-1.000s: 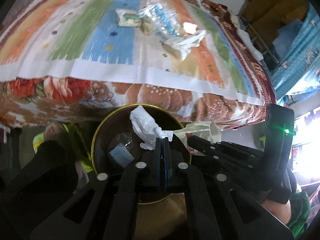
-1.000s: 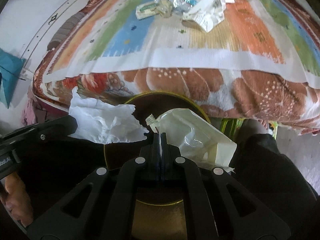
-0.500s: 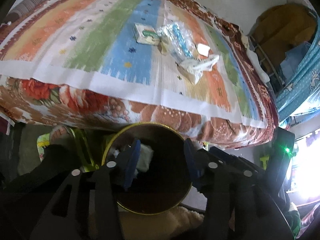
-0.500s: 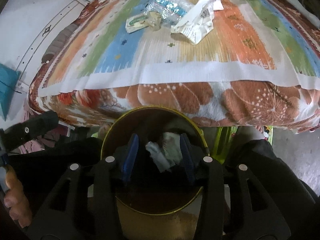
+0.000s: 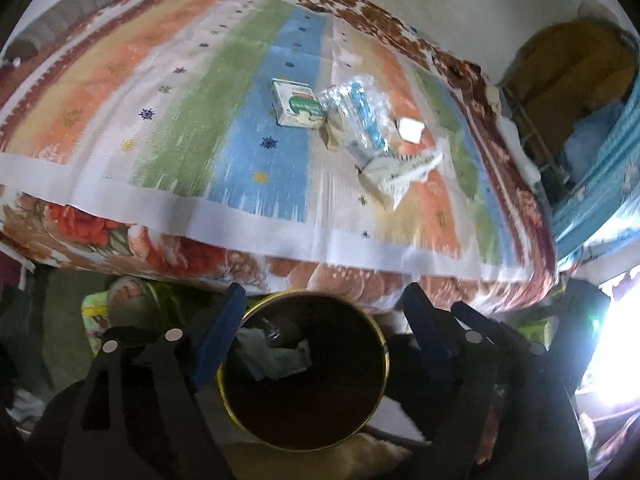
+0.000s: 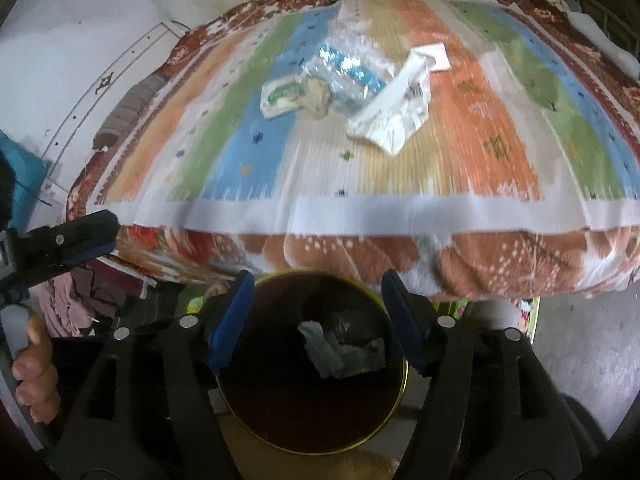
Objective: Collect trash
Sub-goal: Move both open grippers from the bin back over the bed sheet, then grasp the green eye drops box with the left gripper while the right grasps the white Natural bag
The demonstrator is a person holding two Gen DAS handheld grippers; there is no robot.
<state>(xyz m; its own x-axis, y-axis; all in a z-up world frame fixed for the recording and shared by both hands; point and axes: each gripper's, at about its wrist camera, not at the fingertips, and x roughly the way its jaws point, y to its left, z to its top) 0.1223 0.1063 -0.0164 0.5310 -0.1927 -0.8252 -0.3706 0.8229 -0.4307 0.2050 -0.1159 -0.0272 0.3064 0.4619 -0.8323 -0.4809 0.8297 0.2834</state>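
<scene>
A round bin with a gold rim (image 5: 384,354) (image 6: 404,376) stands on the floor below the bed edge, with crumpled tissue (image 5: 276,354) (image 6: 326,346) and a plastic bag inside. My left gripper (image 5: 320,332) and right gripper (image 6: 316,316) are both open and empty above the bin. On the striped bedspread lie a small green-and-white box (image 5: 298,104) (image 6: 282,96), a clear plastic wrapper with blue print (image 5: 358,116) (image 6: 346,66), a crumpled white carton (image 5: 400,172) (image 6: 394,114) and a small white scrap (image 5: 411,130) (image 6: 438,58).
The bed's floral side (image 6: 440,256) rises just beyond the bin. The left gripper's finger (image 6: 86,238) and the holding hand (image 6: 34,364) show at the right view's left. A foot in a green sandal (image 5: 128,292) stands left of the bin. Blue curtain (image 5: 600,192) hangs at right.
Both grippers opened and dropped the tissue and the plastic bag into the bin. Both have since risen, so more of the bed is in view.
</scene>
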